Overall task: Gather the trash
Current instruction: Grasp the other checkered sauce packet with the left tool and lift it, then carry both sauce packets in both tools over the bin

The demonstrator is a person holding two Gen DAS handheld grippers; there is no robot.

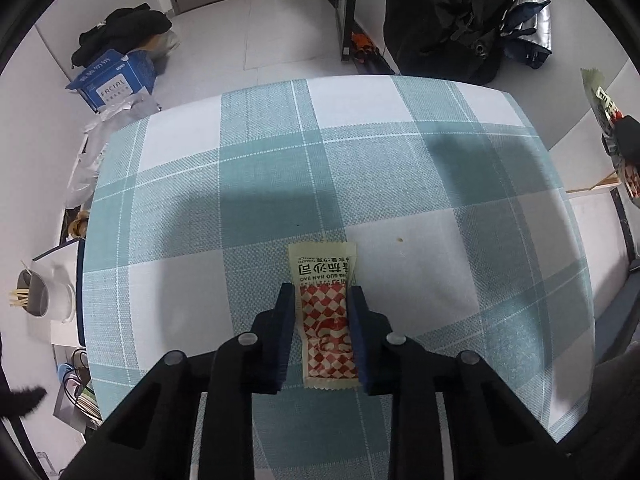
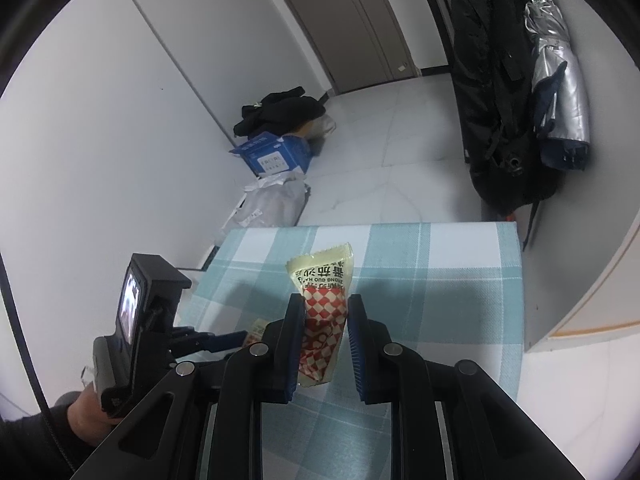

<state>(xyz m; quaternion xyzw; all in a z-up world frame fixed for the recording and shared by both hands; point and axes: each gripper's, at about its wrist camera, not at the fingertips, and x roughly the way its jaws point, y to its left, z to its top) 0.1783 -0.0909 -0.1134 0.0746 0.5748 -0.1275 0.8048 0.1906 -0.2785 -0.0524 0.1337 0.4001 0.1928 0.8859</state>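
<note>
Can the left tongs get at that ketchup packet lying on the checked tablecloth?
Probably yes. The left tongs are open with a finger on each side of the ketchup packet, which lies flat on the tablecloth. Nothing sits between them. Closing should pinch it.

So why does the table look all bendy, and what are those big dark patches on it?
Left wrist view: the fisheye lens bows the checked tablecloth edges, and the dark patches are soft shadows, likely from the grippers above. Right wrist view: walls and door curve too, and the lifted ketchup packet and table stay sharp; corners go black.
</note>
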